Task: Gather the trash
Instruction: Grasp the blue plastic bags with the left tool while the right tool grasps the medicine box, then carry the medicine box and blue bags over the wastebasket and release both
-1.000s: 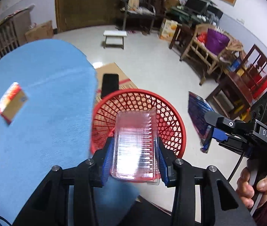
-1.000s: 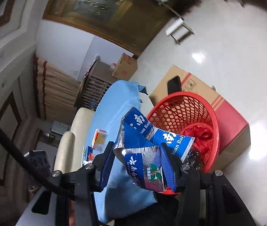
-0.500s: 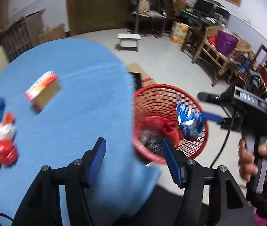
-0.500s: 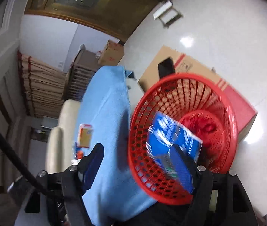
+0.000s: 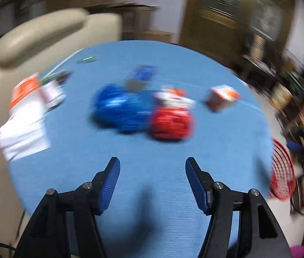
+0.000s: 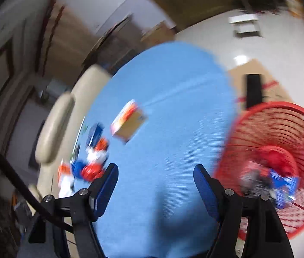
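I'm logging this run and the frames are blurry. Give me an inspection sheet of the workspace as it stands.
Surface: round table with blue cloth, bare near the fingers.
Job's things: blue wrapper, red wrapper, small carton on the cloth; red mesh basket beside the table, trash inside.
Clutter: white papers at the table's left edge.
Grippers: left gripper and right gripper both open, empty.
Cables: black cable beside the right gripper.
Surroundings: beige chair, cardboard box on the floor.

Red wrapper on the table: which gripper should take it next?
Left, probably. The left gripper is open and faces the red wrapper almost head-on; from the right gripper, also open, it sits far off to the side.
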A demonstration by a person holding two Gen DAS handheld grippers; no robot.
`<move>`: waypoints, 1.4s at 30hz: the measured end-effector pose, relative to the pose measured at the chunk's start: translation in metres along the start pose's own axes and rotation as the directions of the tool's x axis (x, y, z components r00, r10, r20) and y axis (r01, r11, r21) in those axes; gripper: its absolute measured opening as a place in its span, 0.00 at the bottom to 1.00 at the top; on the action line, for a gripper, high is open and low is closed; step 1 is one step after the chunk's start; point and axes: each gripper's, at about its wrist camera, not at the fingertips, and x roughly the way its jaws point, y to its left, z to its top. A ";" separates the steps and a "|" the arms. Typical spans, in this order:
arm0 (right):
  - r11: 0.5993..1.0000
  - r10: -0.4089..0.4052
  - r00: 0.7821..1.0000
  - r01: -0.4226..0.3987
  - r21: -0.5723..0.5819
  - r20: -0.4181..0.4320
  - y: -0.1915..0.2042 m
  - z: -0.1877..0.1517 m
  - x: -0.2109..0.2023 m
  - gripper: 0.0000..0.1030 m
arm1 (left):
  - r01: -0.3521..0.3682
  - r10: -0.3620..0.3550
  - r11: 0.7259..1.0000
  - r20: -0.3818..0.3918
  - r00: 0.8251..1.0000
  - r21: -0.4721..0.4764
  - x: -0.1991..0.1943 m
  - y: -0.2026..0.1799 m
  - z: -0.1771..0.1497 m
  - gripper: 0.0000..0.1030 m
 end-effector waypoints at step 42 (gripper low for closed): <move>0.941 -0.189 0.979 0.158 -0.298 -0.078 0.092 0.036 0.113 0.56 | -0.134 0.131 0.959 -0.027 0.991 -0.248 0.043 0.025 0.074 0.58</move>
